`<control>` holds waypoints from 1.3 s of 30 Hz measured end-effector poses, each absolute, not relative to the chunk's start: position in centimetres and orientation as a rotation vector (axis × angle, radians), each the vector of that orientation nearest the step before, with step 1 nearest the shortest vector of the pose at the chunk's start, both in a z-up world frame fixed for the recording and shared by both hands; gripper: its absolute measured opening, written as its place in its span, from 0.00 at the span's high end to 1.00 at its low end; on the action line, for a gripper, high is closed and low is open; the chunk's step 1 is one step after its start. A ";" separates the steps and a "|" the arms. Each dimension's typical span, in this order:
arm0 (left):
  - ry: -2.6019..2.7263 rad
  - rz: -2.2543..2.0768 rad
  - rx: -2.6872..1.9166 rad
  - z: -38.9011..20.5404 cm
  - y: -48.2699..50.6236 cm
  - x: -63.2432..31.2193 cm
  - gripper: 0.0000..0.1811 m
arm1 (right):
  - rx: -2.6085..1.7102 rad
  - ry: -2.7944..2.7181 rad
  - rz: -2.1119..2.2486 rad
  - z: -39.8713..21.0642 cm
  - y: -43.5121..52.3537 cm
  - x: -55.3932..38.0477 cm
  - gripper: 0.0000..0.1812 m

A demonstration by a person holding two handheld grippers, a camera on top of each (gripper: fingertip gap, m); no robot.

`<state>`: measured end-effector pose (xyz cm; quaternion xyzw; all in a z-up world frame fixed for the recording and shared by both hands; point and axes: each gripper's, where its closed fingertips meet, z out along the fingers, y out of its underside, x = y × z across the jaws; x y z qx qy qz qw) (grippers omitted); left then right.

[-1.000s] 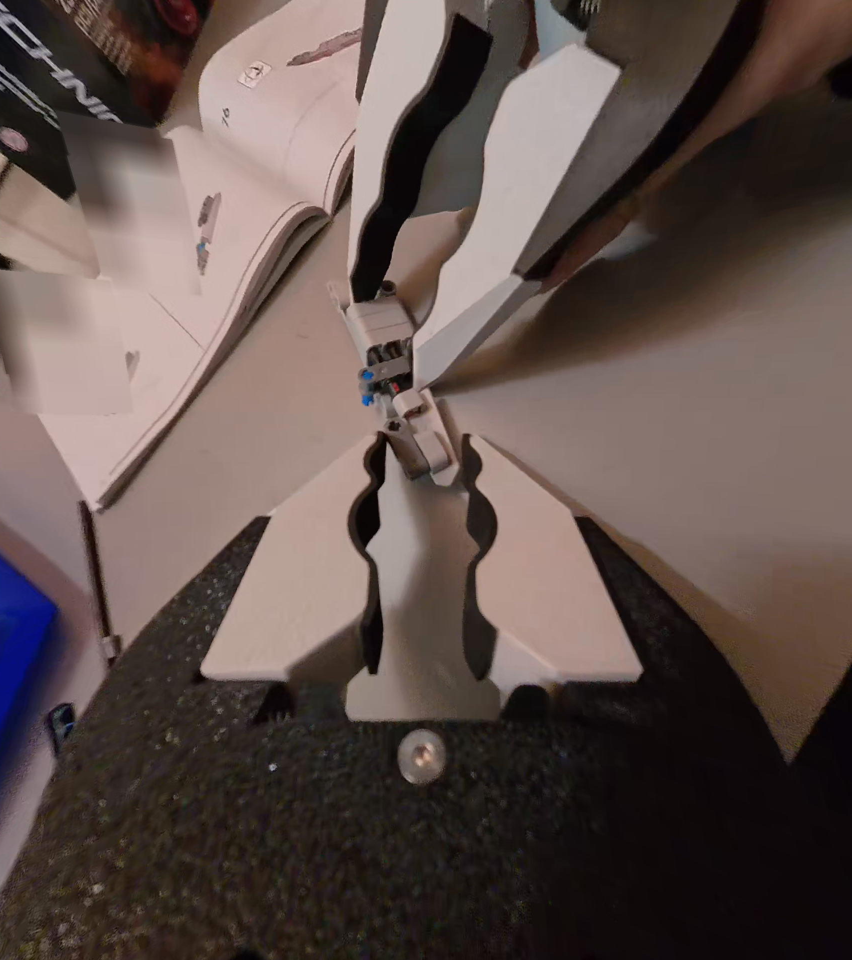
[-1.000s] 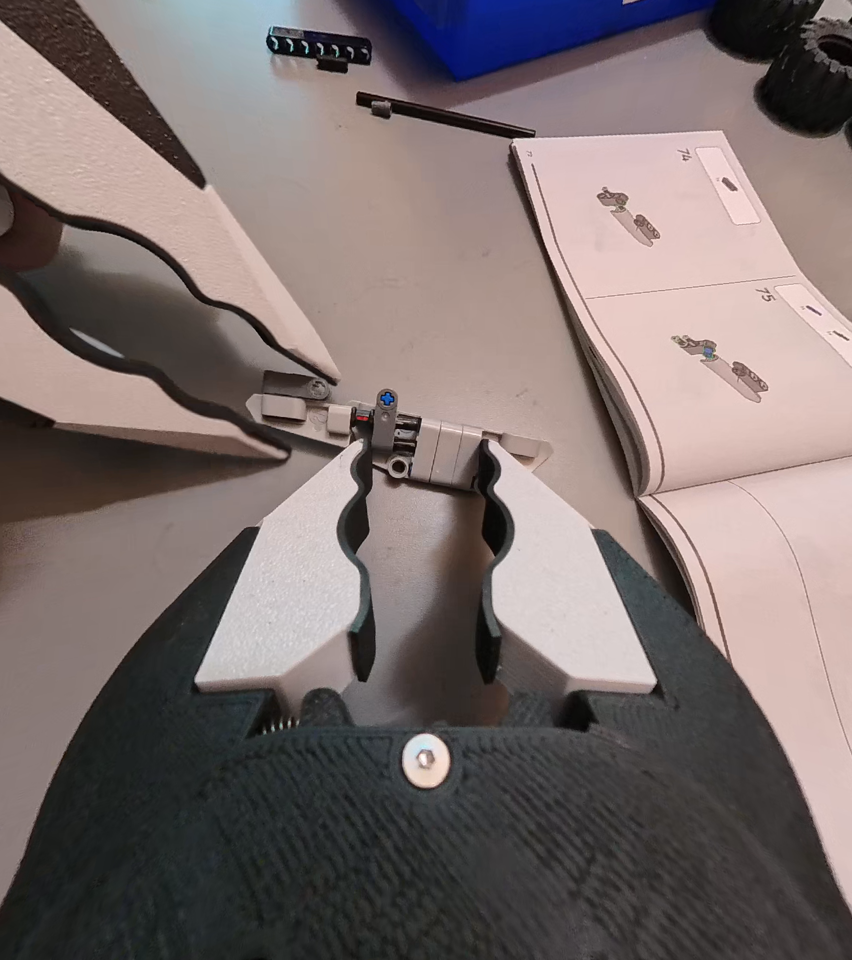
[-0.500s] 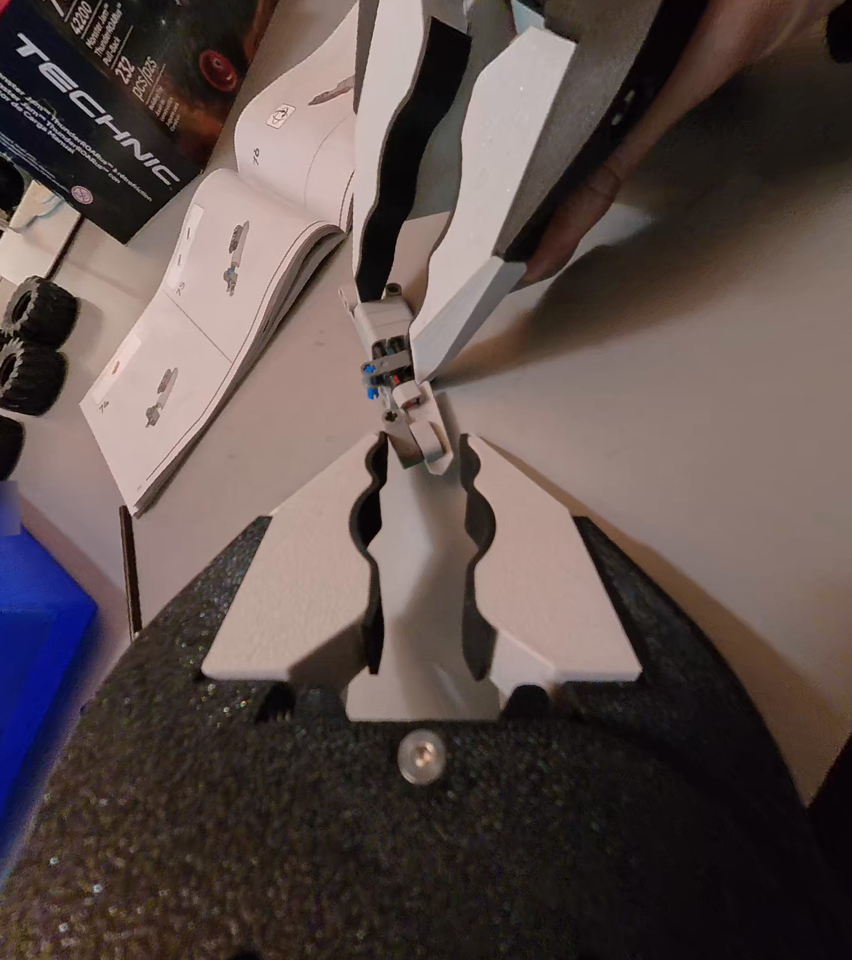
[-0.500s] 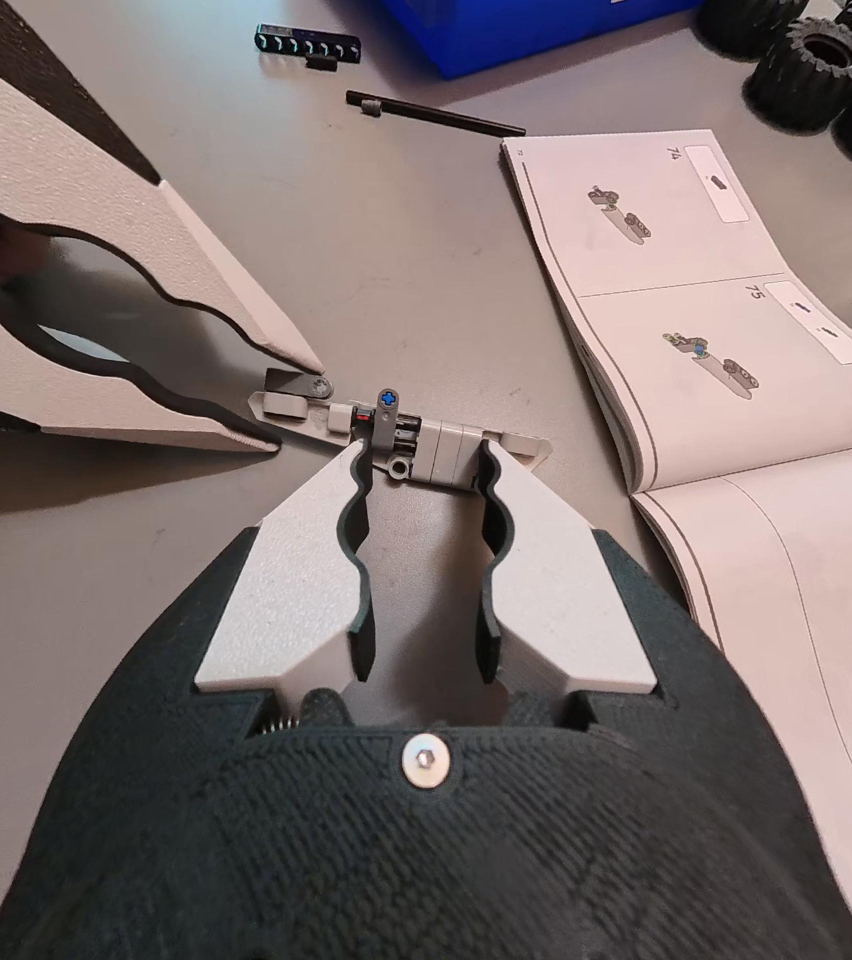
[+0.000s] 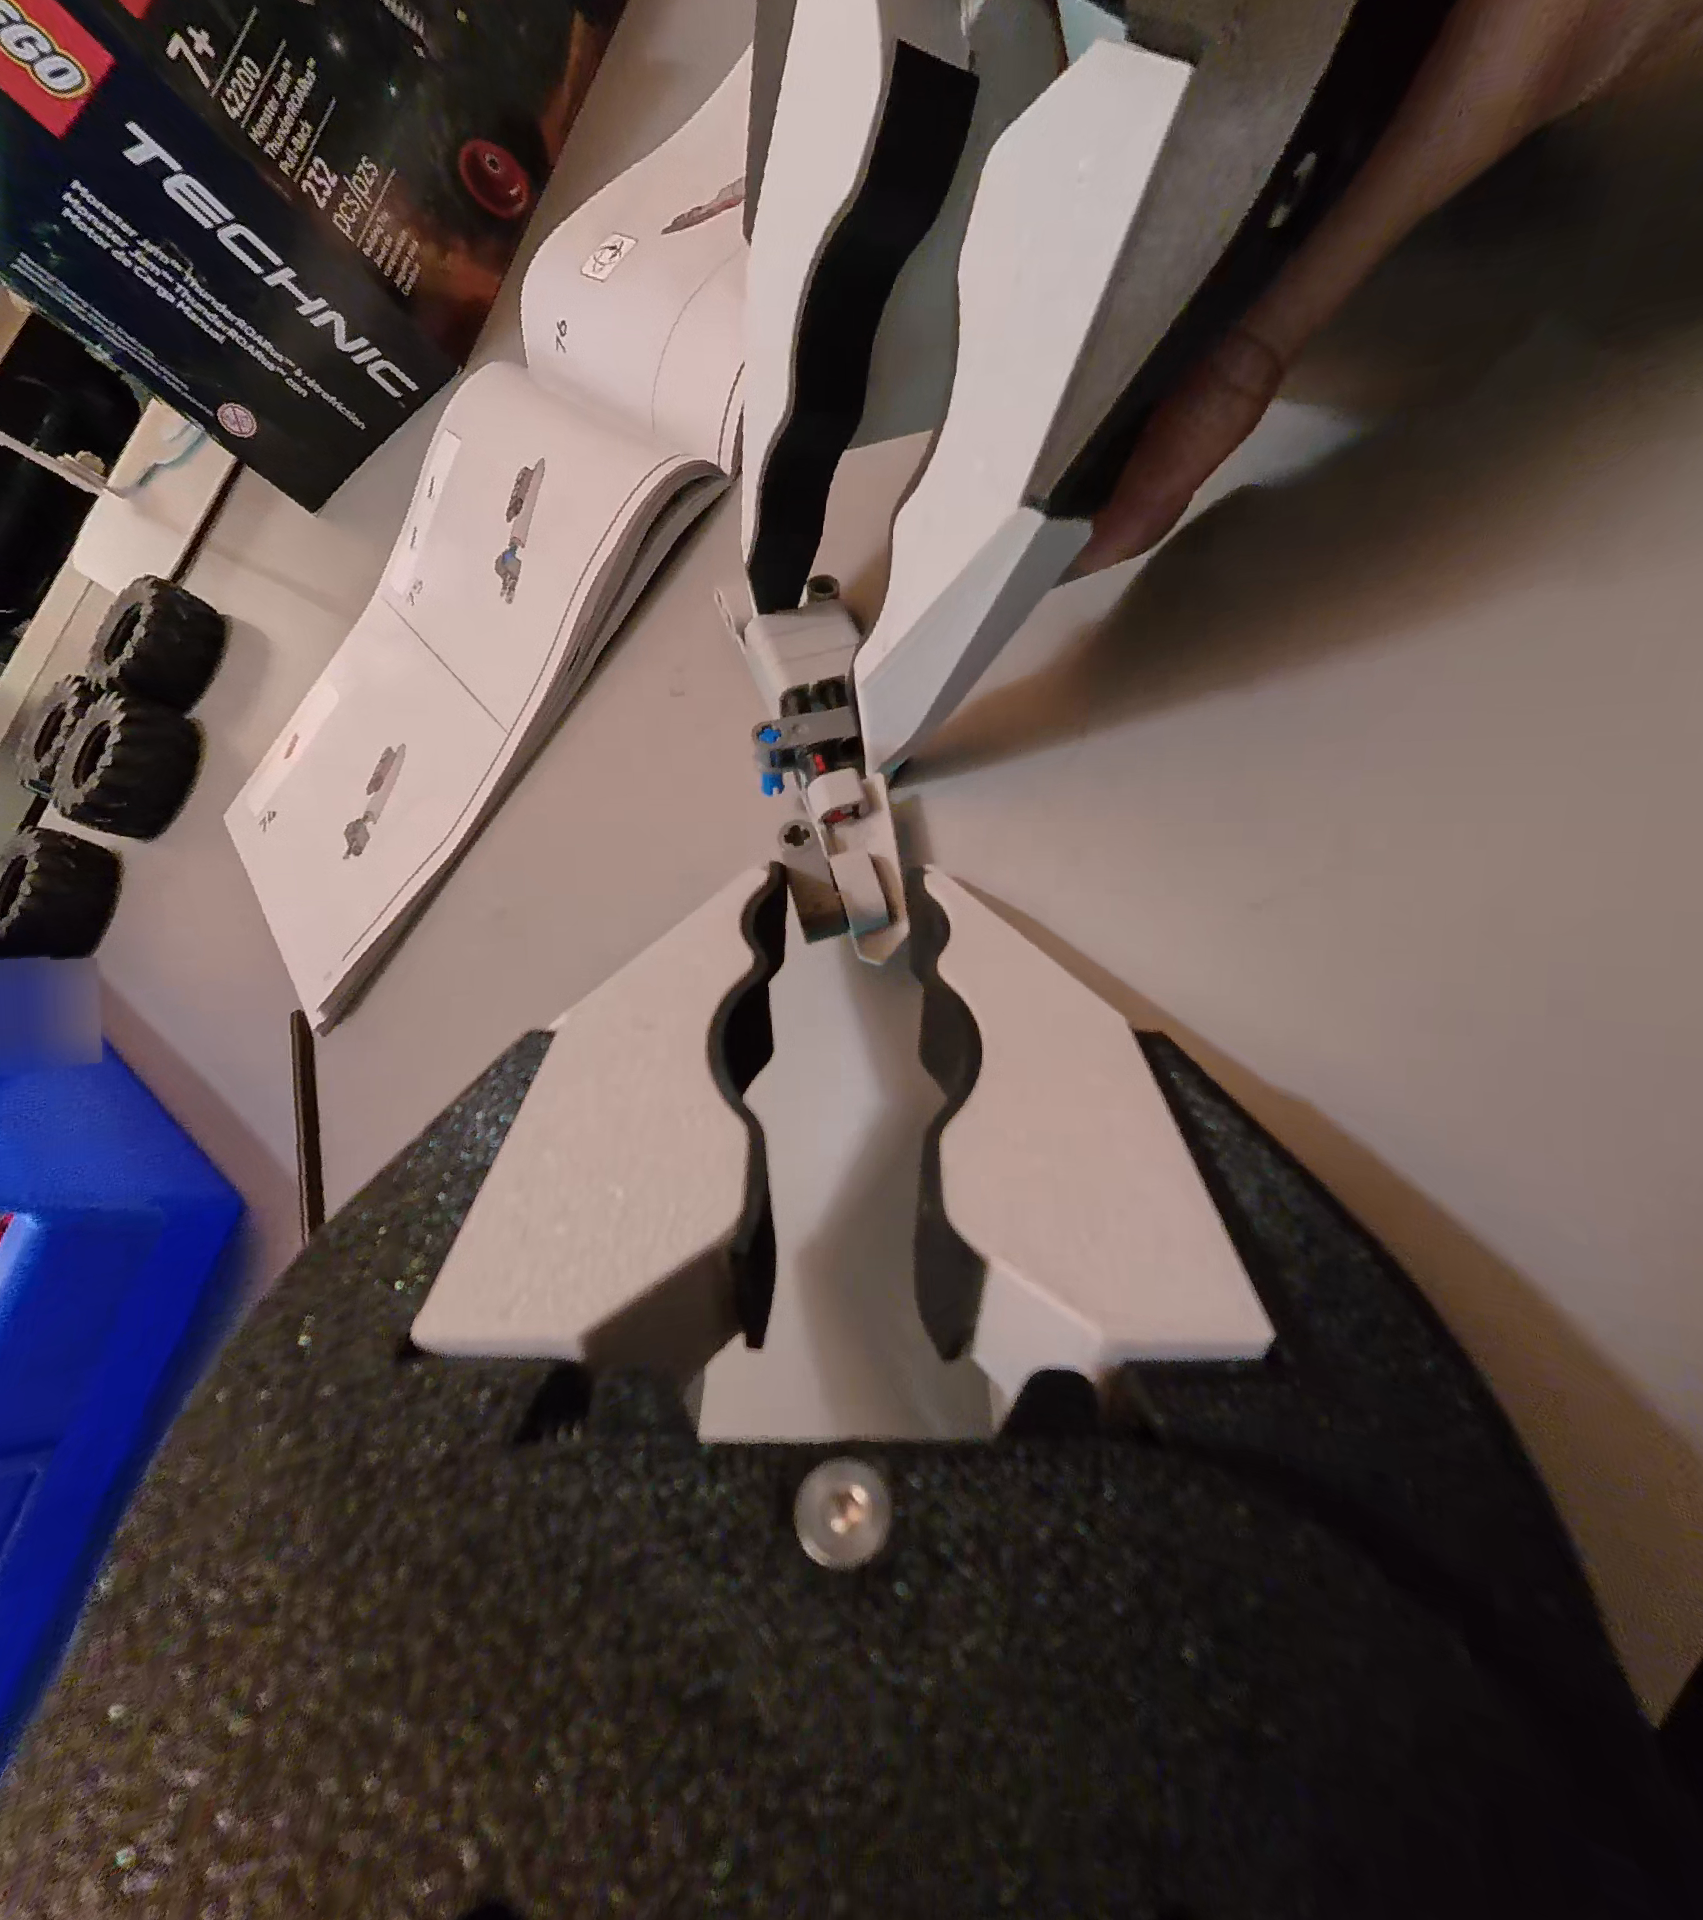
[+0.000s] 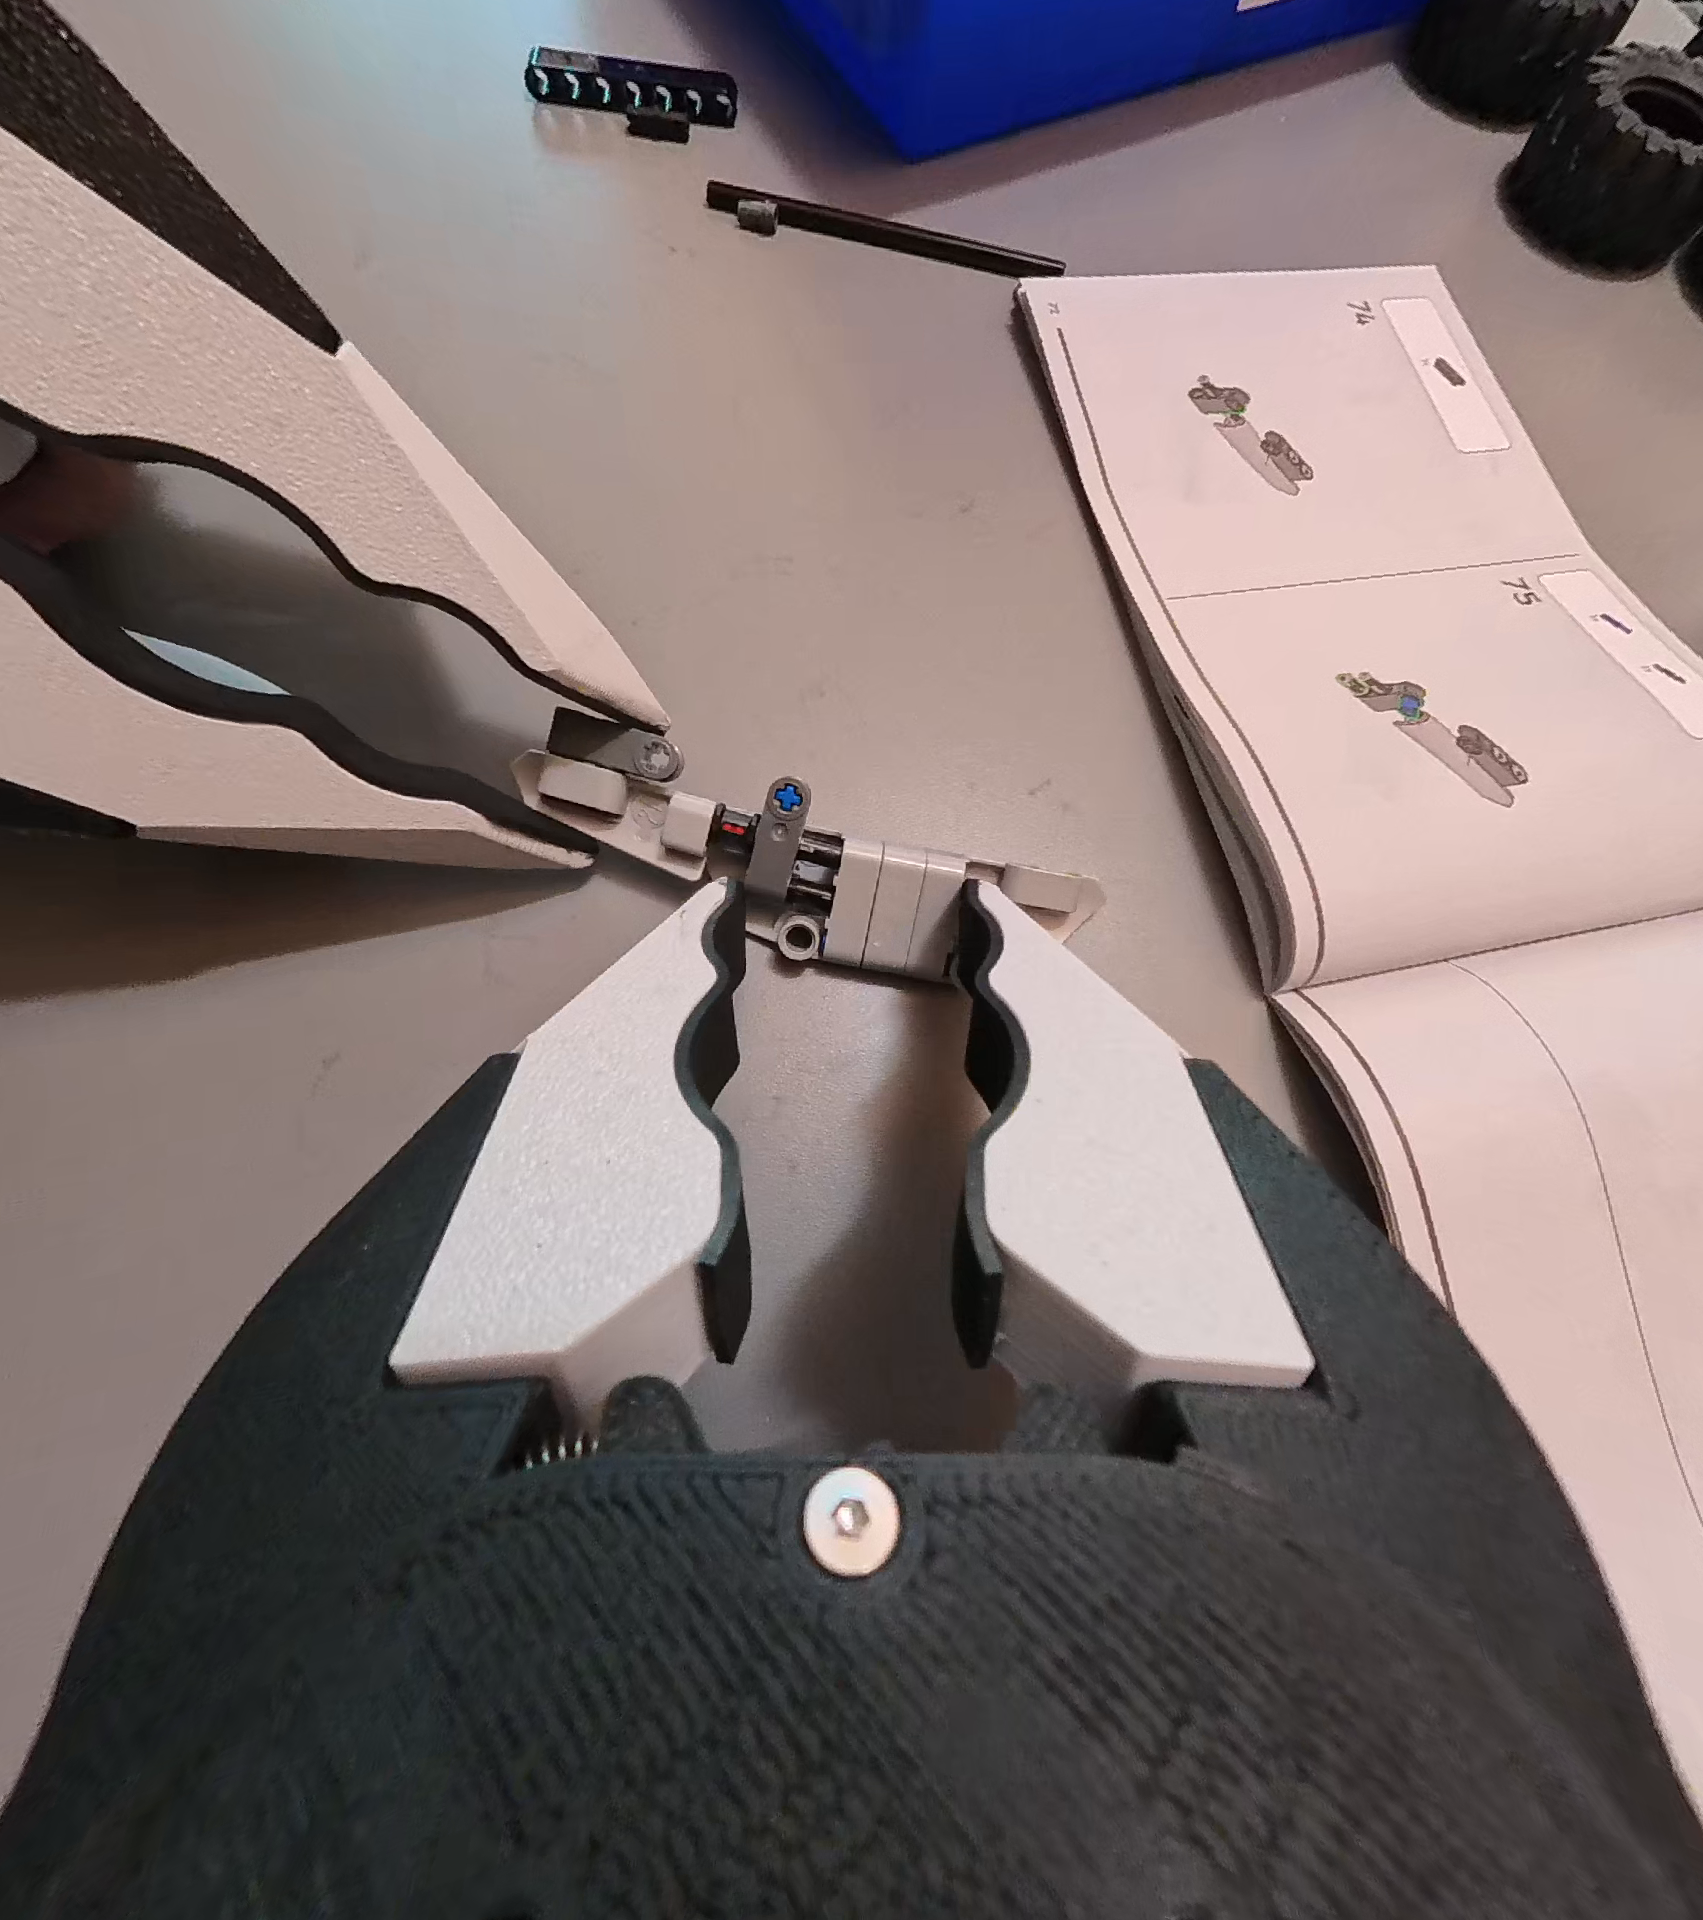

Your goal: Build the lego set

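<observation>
Grey lego assembly [image 6: 805,862] lies on the table [image 6: 826,499], long and thin, w/ a blue pin on top. We grip it at both ends so it cannot turn while we join parts, we think. Right gripper [image 6: 842,925] pinches the thick block end between its tips. Left gripper [image 5: 847,904] pinches the thin lever end; in the right wrist view its tips meet there. Instruction booklet [image 6: 1449,644] lies open near, probably for checking the step. Black wheels [image 5: 109,748] and a blue bin [image 5: 16,1247] wait aside.
</observation>
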<state>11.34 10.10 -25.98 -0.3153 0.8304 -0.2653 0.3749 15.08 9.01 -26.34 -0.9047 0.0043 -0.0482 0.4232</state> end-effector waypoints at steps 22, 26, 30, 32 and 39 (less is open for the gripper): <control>2.097 -0.665 -0.898 -26.1 10.1 11.8 0.90 | -2.242 0.070 -0.102 -26.0 8.9 15.6 0.76; 2.111 -0.684 -0.909 -26.2 10.1 11.8 0.90 | -2.273 0.072 -0.081 -26.5 8.9 15.5 0.78; 2.121 -0.702 -0.920 -26.2 10.0 11.9 0.90 | -2.272 0.075 -0.088 -26.4 8.9 15.6 0.78; 2.119 -0.701 -0.916 -26.2 10.0 11.9 0.90 | -2.272 0.077 -0.087 -26.4 8.9 15.6 0.78; 2.090 -0.670 -0.851 -25.9 9.8 12.2 0.89 | -2.271 0.125 -0.064 -26.5 8.8 15.9 0.78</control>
